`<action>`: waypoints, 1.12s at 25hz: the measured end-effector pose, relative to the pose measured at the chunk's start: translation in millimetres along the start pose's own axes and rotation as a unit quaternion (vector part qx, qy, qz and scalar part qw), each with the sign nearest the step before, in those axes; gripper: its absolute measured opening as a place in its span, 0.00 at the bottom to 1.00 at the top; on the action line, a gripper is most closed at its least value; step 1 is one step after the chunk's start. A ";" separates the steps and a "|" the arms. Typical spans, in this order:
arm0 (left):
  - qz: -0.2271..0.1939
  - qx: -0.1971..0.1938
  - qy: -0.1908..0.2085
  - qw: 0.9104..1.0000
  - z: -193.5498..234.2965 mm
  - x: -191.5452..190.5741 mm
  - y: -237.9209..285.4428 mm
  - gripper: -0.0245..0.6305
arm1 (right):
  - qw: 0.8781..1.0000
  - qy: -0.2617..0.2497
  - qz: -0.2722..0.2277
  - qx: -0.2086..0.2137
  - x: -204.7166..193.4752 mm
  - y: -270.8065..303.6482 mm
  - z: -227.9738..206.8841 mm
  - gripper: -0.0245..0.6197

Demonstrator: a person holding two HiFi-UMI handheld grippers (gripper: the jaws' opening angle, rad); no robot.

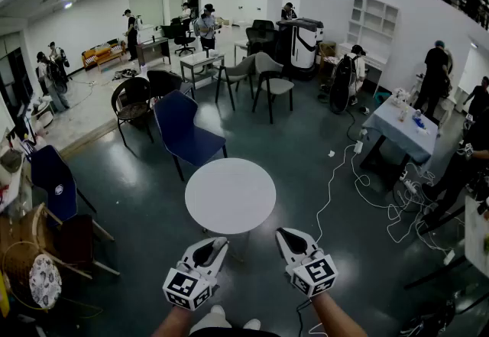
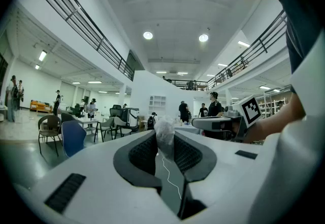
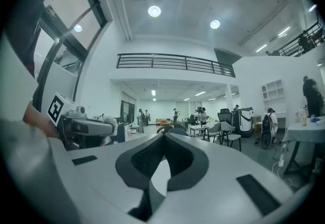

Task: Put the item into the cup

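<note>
Left gripper [image 2: 164,136] pinched a crinkly plastic item [image 2: 165,140]; right gripper [image 3: 163,136] closed, empty. Firm hold needed; no cup showed.

The round table [image 1: 230,196] was plain white, the chair [image 1: 187,133] behind it blue, and the floor [image 1: 306,148] dark grey-green. The left gripper [image 1: 217,242] and right gripper [image 1: 283,235] were white with black pads and black-and-white square markers. The item [image 2: 165,135] was whitish and see-through.
</note>
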State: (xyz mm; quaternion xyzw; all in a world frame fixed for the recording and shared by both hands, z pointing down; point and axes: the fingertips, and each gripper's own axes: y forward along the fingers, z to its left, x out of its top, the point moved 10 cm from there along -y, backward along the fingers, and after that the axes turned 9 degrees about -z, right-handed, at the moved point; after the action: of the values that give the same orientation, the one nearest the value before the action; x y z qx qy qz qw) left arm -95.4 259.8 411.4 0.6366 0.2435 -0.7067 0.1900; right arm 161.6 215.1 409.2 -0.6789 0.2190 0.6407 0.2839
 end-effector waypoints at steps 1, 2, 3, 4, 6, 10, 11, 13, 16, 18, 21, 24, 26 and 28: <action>-0.001 -0.001 0.000 1.000 -0.6 1.6 -0.4 0.16 | 1.000 0.001 0.000 -0.003 0.6 0.0 0.4 0.06; -0.001 -0.002 0.000 1.000 -1.2 2.8 -0.8 0.16 | 1.000 0.001 0.000 -0.005 1.0 -0.2 0.8 0.06; -0.001 -0.002 0.001 1.000 -2.1 3.2 -1.2 0.16 | 1.000 0.002 -0.001 -0.007 1.1 -0.6 1.1 0.06; 0.000 -0.003 0.001 1.000 -3.2 2.6 -1.6 0.16 | 1.000 0.002 -0.003 -0.008 0.9 -1.4 1.4 0.06; 0.001 -0.005 0.003 1.000 -5.9 0.4 -1.8 0.16 | 1.000 0.004 -0.007 -0.008 0.4 -3.4 1.6 0.06; 0.000 -0.009 0.006 1.000 -12.0 3.2 -1.7 0.16 | 1.000 0.001 -0.010 -0.006 4.8 -7.3 3.7 0.06; 0.000 -0.010 0.007 1.000 -13.1 4.5 -2.5 0.16 | 1.000 0.000 -0.011 -0.005 6.6 -8.1 5.0 0.06; 0.001 -0.010 0.006 1.000 -15.3 5.0 -3.8 0.16 | 1.000 -0.001 -0.012 -0.004 8.5 -10.4 6.7 0.06; -0.001 -0.010 0.002 1.000 -19.5 -1.0 -3.4 0.16 | 1.000 -0.003 -0.012 -0.006 3.2 -15.2 3.7 0.06; 0.000 -0.009 0.007 1.000 -23.8 -4.3 -2.6 0.16 | 1.000 -0.001 -0.011 -0.007 -0.3 -19.0 0.4 0.06; 0.008 -0.010 0.008 1.000 -27.0 -5.4 -0.7 0.16 | 1.000 0.008 -0.012 -0.011 1.1 -22.3 -3.8 0.06; 0.015 -0.010 0.006 1.000 -26.4 -8.6 0.9 0.16 | 1.000 0.022 -0.015 -0.015 -0.6 -22.2 -8.2 0.06; 0.017 -0.011 0.008 1.000 -23.4 -10.9 3.8 0.16 | 0.999 0.025 -0.015 -0.017 -3.6 -19.7 -11.2 0.06; 0.018 -0.011 0.008 1.000 -19.3 -12.3 8.3 0.16 | 0.999 0.027 -0.014 -0.020 -5.9 -16.4 -14.3 0.06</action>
State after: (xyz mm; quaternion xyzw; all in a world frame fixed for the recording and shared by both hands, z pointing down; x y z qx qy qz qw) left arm -73.6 263.9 421.4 0.6443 0.2415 -0.6951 0.2082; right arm 182.6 217.4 417.1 -0.7044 0.2037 0.6226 0.2733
